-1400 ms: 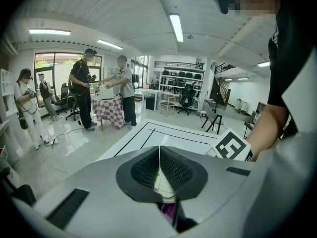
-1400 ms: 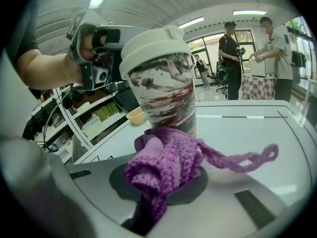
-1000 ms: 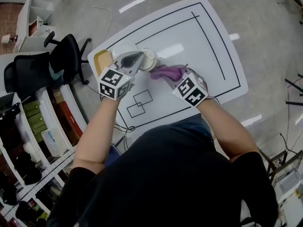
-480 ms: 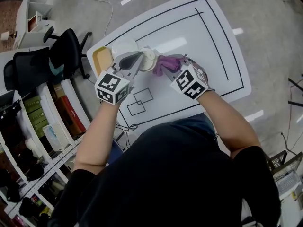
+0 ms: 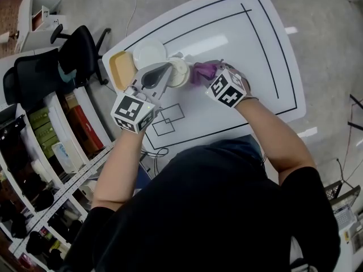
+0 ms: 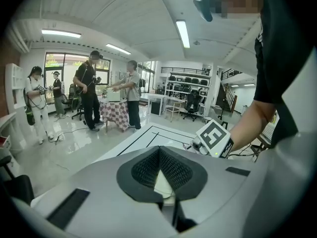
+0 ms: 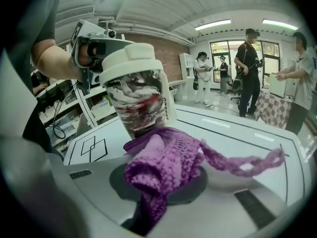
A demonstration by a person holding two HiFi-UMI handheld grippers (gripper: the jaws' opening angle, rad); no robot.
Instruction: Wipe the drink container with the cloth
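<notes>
left gripper point(image 5: 168, 73) holds drink container point(image 7: 138, 95), right gripper point(image 5: 211, 78) presses cloth point(image 7: 163, 165) against it

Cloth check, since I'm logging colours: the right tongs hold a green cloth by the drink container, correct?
No. The cloth is purple, not green, as the right gripper view shows; the right tongs do hold it by the drink container.

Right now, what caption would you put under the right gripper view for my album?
Right gripper holds a purple cloth up to the drink container gripped by the left gripper.
</notes>
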